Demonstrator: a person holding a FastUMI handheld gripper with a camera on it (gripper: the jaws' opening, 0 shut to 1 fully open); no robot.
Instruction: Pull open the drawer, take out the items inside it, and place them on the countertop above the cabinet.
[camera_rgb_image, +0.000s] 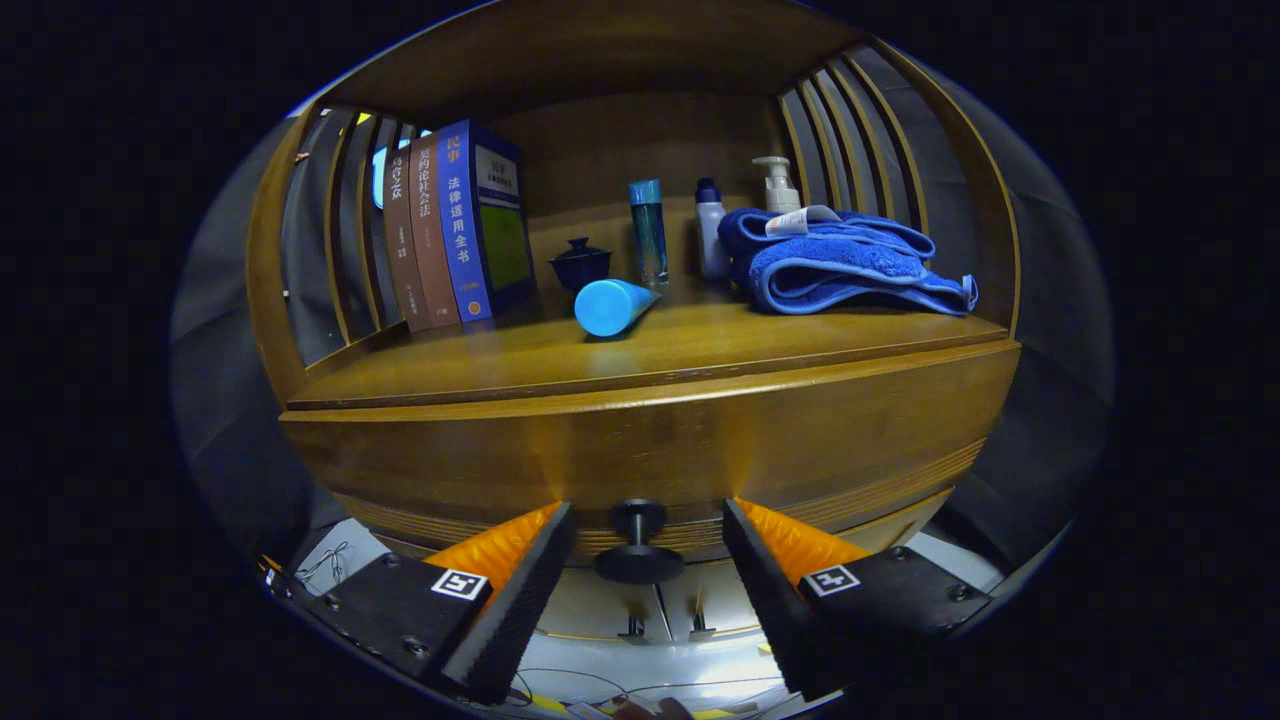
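1. Hand-held gripper (648, 540) wide open, drawer knob (638, 545) between fingers, neither touching; drawer (650, 450) front looks shut.
2. Risk: off-centre close, so pads slip off small knob.
3. Jerky pull could roll blue cylinder (612, 305) off counter (700, 345).

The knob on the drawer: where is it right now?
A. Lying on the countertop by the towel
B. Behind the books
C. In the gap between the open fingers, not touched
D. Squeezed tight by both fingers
C. The knob sits in the gap between the gripper's spread fingers, with space on each side, on the front of the closed drawer.
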